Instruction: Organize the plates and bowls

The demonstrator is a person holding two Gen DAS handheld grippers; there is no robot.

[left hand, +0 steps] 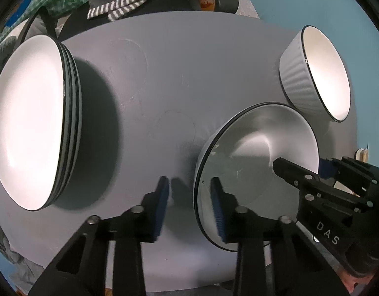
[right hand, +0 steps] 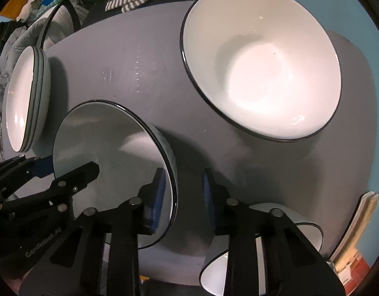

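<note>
Left claw (left hand: 189,204) nearest, blue pads apart astride the near rim of the shaded plate (left hand: 258,162); right claw (right hand: 182,197) likewise apart at its opposite rim. Grey bench (left hand: 164,74) beneath. Plate stack (left hand: 29,123) far left; ribbed bowl (left hand: 322,74) far right.

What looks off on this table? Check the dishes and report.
Little stands out. The near plate shows small specks or chips near its left rim and inner face; whether residue or damage is unclear. The plate stack and ribbed bowl look intact. Nothing is spilled on the table.
</note>
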